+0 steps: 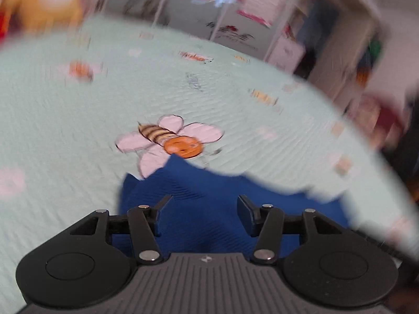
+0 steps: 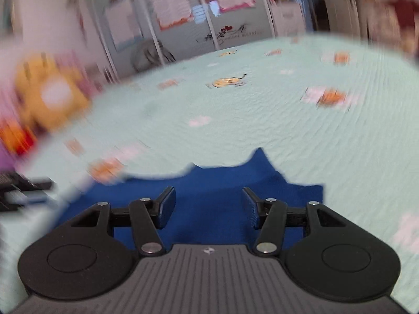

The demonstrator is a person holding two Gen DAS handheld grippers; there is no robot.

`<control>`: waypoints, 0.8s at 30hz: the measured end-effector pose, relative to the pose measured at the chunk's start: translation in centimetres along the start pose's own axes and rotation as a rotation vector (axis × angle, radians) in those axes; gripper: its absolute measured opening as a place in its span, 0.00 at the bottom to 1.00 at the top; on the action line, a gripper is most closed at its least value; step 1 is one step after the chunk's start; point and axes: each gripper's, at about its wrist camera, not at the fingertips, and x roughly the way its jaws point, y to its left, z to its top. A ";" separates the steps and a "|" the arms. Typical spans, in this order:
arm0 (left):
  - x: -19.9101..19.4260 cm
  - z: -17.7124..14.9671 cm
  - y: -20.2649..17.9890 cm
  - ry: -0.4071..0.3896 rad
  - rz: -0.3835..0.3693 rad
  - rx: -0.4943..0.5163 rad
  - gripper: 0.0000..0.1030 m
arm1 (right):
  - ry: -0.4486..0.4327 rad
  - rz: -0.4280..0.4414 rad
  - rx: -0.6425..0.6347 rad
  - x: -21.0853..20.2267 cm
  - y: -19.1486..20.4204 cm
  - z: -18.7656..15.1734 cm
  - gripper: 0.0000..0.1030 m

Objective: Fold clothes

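Note:
A blue ribbed garment (image 1: 209, 204) lies on a pale green bedspread (image 1: 78, 130) printed with bees and flowers. In the left wrist view my left gripper (image 1: 204, 201) hovers over the garment's near part with its jaws apart and nothing pinched between them. The right wrist view shows the same blue garment (image 2: 217, 183), its far edge wavy and peaked, under my right gripper (image 2: 208, 196), which also stands open with only cloth seen beneath the gap. Both views are blurred by motion.
A yellow plush toy (image 2: 47, 96) sits at the bed's far left corner. Past the bed's far edge stands a glass partition with posters (image 2: 172, 5). The bedspread (image 2: 314, 144) stretches wide beyond the garment. A dark object (image 2: 15, 191) lies at the left edge.

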 end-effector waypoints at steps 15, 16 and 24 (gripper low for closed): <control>3.2 -6.1 0.9 -0.123 0.094 0.116 0.69 | -0.095 -0.156 -0.138 2.1 0.3 -2.9 0.63; 3.2 -6.2 0.7 -0.124 0.098 0.122 0.69 | -0.112 -0.118 -0.174 2.2 1.5 -2.7 0.64; 3.5 -6.6 -0.2 -0.134 0.098 0.129 0.70 | 0.023 -0.103 -0.016 7.2 -2.3 -1.4 0.68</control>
